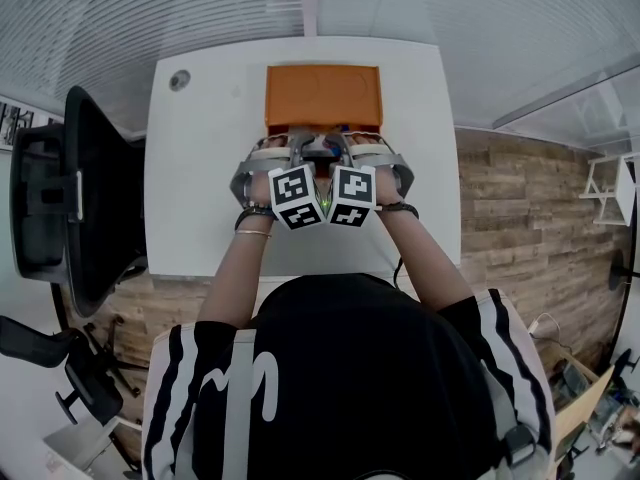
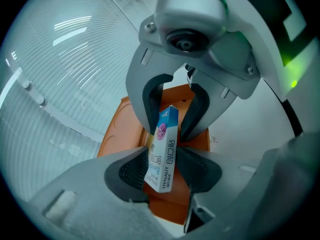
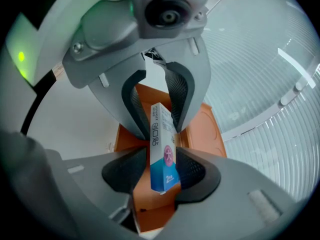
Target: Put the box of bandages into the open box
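Head view first: where is the box of bandages (image 2: 164,149)?

From above it is barely visible. Both tools meet nose to nose over the near edge of the open box (image 1: 323,96), and their marker cubes (image 1: 297,196) and the person's hands (image 1: 262,163) cover it. The gripper views show it well.

What does it look like there?

It is a slim white carton with one blue end, a round pink emblem, blue lettering that includes "HYNAUT", and some Chinese characters. It stands on end, slightly tilted, with the orange inside of the open box right behind it. I cannot tell whether it touches that floor.

And the jaws?

The left gripper (image 2: 165,171) has its jaws spread, with the carton loose between the dark ribbed pads, not squeezed. The right gripper (image 3: 161,176) faces it from the other side, jaws equally spread around the same carton, also released.

What else is around?

The open box is a shallow orange tray lying on a white table (image 1: 200,168), which has a round cable hole in its far left corner. A black office chair (image 1: 70,198) stands left of the table, and wood-plank floor (image 1: 520,218) shows on the right.
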`<state>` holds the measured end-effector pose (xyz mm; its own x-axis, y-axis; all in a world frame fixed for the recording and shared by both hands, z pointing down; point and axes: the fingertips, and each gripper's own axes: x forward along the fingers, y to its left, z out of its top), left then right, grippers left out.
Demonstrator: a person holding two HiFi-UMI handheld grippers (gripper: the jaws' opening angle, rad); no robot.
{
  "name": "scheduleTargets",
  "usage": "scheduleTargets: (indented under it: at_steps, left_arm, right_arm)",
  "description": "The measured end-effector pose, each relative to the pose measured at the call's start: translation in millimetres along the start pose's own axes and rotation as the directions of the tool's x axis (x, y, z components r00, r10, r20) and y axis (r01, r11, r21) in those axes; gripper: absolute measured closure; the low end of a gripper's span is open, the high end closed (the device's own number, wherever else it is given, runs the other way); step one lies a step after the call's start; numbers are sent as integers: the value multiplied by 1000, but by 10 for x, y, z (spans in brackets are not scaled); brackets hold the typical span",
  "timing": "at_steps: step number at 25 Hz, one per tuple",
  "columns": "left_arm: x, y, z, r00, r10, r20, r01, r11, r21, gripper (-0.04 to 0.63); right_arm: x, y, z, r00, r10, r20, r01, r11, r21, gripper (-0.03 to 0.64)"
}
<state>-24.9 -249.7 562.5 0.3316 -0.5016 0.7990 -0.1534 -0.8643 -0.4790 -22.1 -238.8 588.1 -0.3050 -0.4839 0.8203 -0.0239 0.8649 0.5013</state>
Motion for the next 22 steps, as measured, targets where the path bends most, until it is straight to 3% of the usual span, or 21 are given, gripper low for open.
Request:
scheduleTargets:
  at_steps: [22]
  left_arm:
    - [-152, -87, 5, 1000, 28, 9, -28, 1000, -7, 416]
  right_arm:
    - [-126, 74, 74, 1000, -27, 14, 27, 1000, 15, 437]
